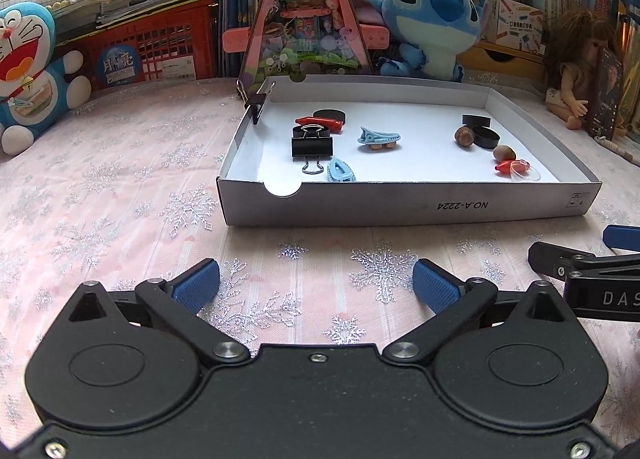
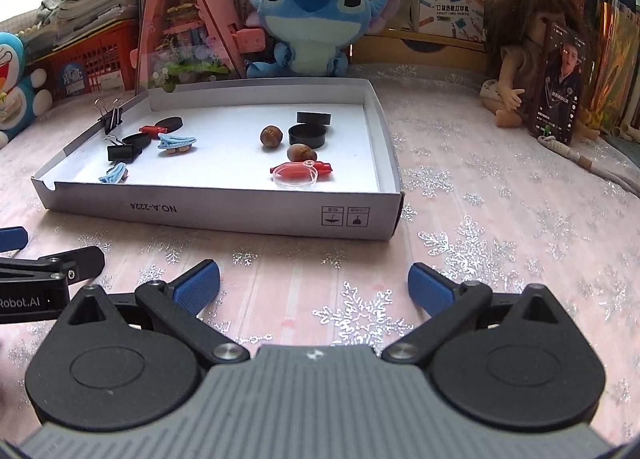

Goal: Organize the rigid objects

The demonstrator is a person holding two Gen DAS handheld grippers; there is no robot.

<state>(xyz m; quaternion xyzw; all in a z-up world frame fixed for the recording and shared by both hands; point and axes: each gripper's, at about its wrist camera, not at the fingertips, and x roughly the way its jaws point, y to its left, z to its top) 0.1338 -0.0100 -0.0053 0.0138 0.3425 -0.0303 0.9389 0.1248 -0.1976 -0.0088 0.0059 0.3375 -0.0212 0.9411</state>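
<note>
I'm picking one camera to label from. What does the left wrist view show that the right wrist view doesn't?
Only the left wrist view shows the full Doraemon plush; the right wrist view crops it at its edge. Only the right wrist view gives the doll and the dark photo card unobstructed, plus open tablecloth right of the box. Both show the white box holding binder clips, blue clips, nuts, black caps and red pieces, the Stitch plush, and both grippers, left gripper and right gripper, open and empty.
</note>
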